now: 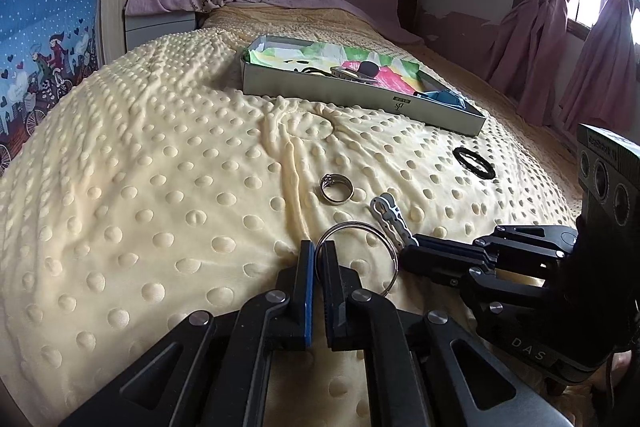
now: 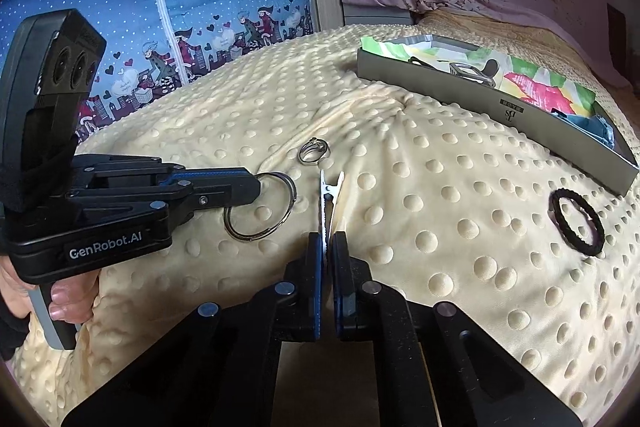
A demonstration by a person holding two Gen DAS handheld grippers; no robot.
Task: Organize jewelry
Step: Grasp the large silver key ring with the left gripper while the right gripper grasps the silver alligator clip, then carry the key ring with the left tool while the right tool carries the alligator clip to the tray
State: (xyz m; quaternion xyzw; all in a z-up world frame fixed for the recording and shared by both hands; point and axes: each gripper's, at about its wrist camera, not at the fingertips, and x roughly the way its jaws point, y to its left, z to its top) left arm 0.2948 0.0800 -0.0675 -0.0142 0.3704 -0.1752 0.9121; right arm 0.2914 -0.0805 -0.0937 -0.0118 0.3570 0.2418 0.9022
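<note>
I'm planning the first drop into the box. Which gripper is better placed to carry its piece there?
Probably the right gripper: it is shut on the metal hair clip and sits on the gray box's side. The left gripper, shut on the large ring, is farther away.

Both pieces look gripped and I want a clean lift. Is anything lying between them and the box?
Nothing visible blocks the way. The left gripper pinches the big ring, the right gripper the hair clip. Only bare blanket lies before the box; the small ring sits aside.

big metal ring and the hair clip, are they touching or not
Apart. The right wrist view shows bare blanket between the big metal ring and the hair clip; each is pinched by different tongs.
</note>
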